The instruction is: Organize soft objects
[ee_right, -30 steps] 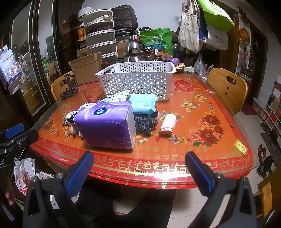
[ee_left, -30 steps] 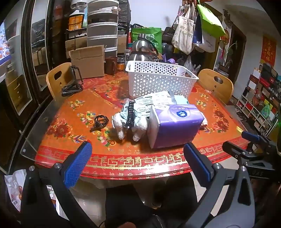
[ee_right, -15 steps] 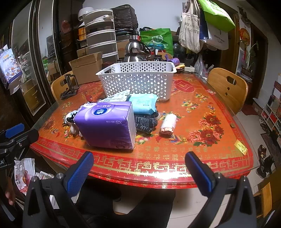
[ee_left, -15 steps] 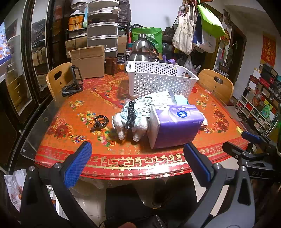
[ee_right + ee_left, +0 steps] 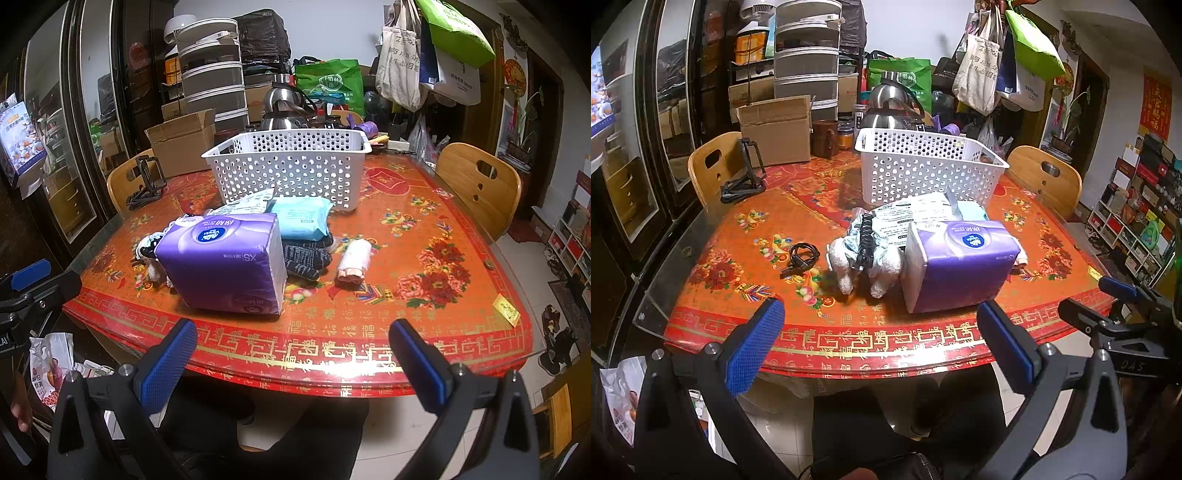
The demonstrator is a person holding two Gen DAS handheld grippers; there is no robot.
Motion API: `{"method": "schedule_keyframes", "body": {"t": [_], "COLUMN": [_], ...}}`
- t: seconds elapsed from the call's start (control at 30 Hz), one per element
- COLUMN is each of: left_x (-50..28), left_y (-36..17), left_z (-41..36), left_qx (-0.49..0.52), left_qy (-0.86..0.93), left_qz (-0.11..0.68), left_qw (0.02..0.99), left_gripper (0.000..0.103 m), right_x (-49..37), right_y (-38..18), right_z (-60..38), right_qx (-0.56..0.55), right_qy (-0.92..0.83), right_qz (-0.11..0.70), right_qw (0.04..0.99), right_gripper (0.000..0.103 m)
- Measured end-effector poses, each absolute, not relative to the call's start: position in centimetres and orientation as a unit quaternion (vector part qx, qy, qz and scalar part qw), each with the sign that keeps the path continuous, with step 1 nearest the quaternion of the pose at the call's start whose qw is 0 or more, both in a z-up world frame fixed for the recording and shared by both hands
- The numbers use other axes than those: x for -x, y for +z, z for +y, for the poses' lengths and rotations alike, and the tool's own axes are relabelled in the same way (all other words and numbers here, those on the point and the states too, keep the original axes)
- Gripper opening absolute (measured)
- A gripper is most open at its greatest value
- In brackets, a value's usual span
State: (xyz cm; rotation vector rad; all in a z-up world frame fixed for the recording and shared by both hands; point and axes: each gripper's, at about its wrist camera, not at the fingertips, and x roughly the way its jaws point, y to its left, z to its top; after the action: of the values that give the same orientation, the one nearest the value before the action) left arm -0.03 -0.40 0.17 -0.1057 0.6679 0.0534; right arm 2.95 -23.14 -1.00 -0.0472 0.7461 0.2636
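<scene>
A purple tissue pack (image 5: 960,264) (image 5: 225,262) lies near the table's front edge. Beside it are a white plush toy with a black hair clip (image 5: 864,254), a white printed packet (image 5: 916,214), a light blue wipes pack (image 5: 301,218), dark gloves (image 5: 306,256) and a pale pink roll (image 5: 354,262). A white perforated basket (image 5: 923,170) (image 5: 291,166) stands behind them. My left gripper (image 5: 882,343) and right gripper (image 5: 295,354) are both open and empty, held before the table's front edge, apart from everything.
A black cable (image 5: 801,256) and a black stand (image 5: 742,177) lie on the red floral table (image 5: 424,258). Cardboard box (image 5: 775,129), kettles (image 5: 890,107) and jars stand at the back. Wooden chairs (image 5: 476,184) flank the table. The right gripper shows at the left wrist view's right edge (image 5: 1123,321).
</scene>
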Motion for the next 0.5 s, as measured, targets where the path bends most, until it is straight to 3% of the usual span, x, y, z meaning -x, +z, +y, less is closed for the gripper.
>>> {"method": "schedule_keyframes", "body": {"t": [0.5], "left_x": [-0.16], "left_y": [0.11], "left_z": [-0.33], "left_qx": [0.052], "left_qy": [0.026], "left_qz": [0.328], "left_qw": [0.943], "left_gripper": [0.103], "right_x": [-2.97], "right_y": [-1.02], "right_z": [-23.14], "right_qx": [0.023], "right_qy": [0.129], "right_qz": [0.364], "right_qw": [0.922], "right_gripper": [0.103]}}
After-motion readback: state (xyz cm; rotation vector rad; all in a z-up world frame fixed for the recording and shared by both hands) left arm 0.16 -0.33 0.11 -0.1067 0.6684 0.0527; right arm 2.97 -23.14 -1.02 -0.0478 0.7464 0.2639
